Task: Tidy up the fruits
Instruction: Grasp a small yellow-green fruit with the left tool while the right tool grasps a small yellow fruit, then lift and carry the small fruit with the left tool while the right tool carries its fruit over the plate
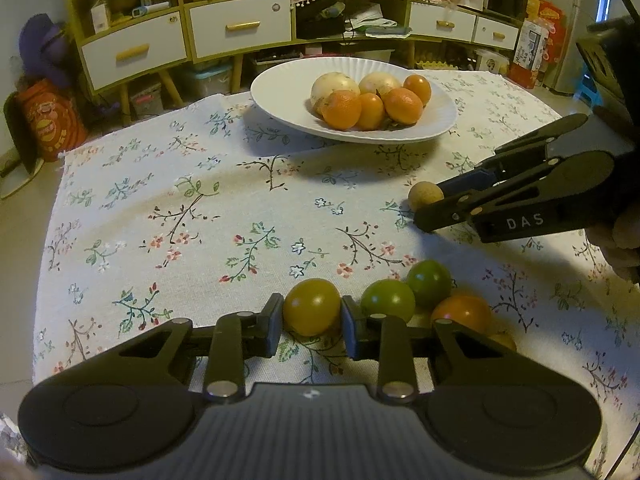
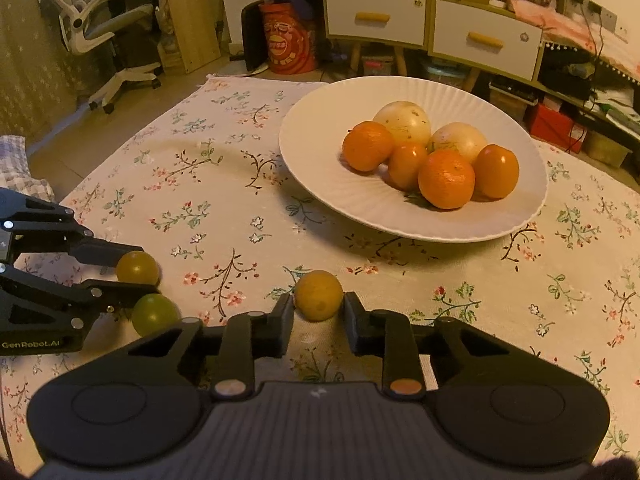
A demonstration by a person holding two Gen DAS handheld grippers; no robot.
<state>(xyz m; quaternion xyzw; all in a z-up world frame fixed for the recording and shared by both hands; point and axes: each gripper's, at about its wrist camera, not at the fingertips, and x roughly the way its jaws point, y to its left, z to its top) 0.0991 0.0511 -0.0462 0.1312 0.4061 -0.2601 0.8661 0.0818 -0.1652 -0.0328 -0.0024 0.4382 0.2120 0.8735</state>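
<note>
A white plate [image 1: 280, 96] at the far side of the table holds several oranges [image 1: 341, 109] and two pale round fruits. My left gripper [image 1: 312, 314] has its jaws against both sides of a yellow-green tomato [image 1: 311, 306] resting on the cloth. Two green tomatoes [image 1: 387, 299] and an orange one [image 1: 460, 312] lie just right of it. My right gripper [image 2: 318, 312] stands around a small tan round fruit [image 2: 319, 295] on the cloth, with small gaps on both sides. The plate [image 2: 320, 160] lies beyond it. The right gripper also shows in the left wrist view [image 1: 424, 208].
A floral tablecloth [image 1: 180, 220] covers the table. Yellow cabinets with white drawers [image 1: 240, 26] stand behind it. A red snack bag [image 2: 286, 40] and an office chair [image 2: 116, 32] stand on the floor to the left.
</note>
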